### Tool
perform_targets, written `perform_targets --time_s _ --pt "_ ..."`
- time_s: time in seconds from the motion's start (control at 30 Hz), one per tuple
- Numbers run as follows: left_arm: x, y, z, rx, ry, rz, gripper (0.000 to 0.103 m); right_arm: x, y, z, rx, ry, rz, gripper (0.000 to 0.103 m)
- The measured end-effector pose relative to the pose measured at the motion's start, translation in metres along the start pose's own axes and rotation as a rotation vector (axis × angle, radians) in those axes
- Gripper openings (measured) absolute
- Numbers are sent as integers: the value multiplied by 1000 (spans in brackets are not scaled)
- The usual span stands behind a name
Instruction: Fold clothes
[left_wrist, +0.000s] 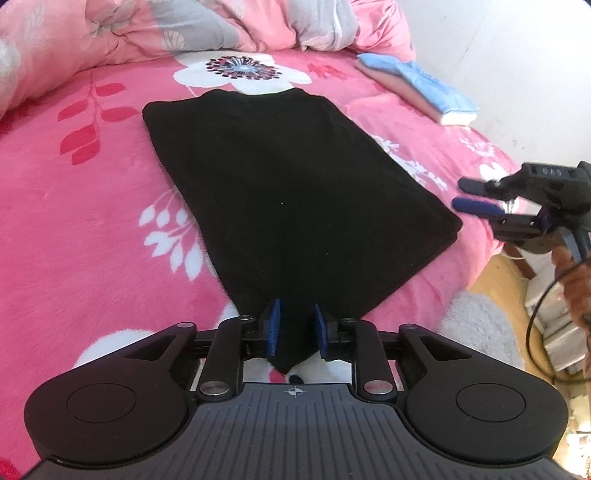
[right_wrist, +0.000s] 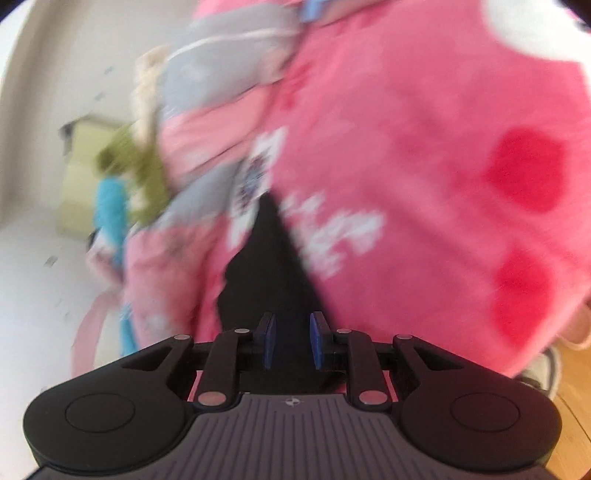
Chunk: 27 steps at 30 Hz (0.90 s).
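Observation:
A black garment (left_wrist: 280, 184), folded into a long rectangle, lies flat on the pink floral bedspread (left_wrist: 92, 221). My left gripper (left_wrist: 297, 328) is open at its near corner, with the corner's tip lying between the blue pads and no grip on it. My right gripper (left_wrist: 463, 195) hovers open and empty off the garment's right corner, near the bed's edge. In the blurred right wrist view the right gripper (right_wrist: 291, 341) is open with the black garment (right_wrist: 266, 266) ahead of it.
A rumpled pink and grey duvet (left_wrist: 166, 26) is piled at the head of the bed. A folded blue and pink stack (left_wrist: 421, 86) lies at the far right by the wall. The bed's edge, a grey rug (left_wrist: 480, 328) and wooden floor are at the right.

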<state>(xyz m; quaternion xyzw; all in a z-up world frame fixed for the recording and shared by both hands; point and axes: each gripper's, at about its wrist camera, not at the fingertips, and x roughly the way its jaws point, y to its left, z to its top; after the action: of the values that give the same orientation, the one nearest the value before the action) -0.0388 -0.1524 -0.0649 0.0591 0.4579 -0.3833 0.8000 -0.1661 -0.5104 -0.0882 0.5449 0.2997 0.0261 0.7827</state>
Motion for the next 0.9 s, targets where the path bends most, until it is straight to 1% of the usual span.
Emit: perform_targets --time_s 0.07,0.13,0.17,0.2,0.23,0.27,0.3,0.33,0.43,0.53,0.63,0.7,0.8,0.9 --pt "0 -5 2 5 12 21 31 6 -5 -6 -21 21 -41 22" --pt "1 -12 3 23 22 42 34 12 -11 -12 -40 39 -93 19" --pt "1 -15 3 31 25 52 36 7 -14 -13 -34 24 -100 14" --pt "1 -17 4 40 28 62 39 0 -16 -13 -24 1 -101 15" --pt "1 -19 3 44 30 67 41 -6 -15 -14 -27 -24 -121 16" --pt "1 -21 3 48 32 72 43 -12 -9 -16 -67 -56 -170 18" --pt "1 -22 2 49 33 74 44 -19 0 -19 -118 -89 -225 18" --pt "0 -23 2 48 32 76 45 -25 6 -21 -157 -112 -248 18" --pt "-5 -25 0 43 21 93 45 -21 21 -27 -214 -101 -185 18" --pt "-10 -28 1 47 3 109 46 -5 32 -35 -283 -62 -161 18" --pt "-12 -32 2 55 -13 123 46 6 29 -41 -336 -27 -178 18" --pt "-8 -32 3 58 -11 133 47 10 25 -47 -394 -2 -253 16" --pt "0 -28 1 46 10 147 47 1 19 -59 -411 26 -298 16" --pt "-3 -29 1 42 2 152 47 -17 31 -69 -465 4 -337 18"
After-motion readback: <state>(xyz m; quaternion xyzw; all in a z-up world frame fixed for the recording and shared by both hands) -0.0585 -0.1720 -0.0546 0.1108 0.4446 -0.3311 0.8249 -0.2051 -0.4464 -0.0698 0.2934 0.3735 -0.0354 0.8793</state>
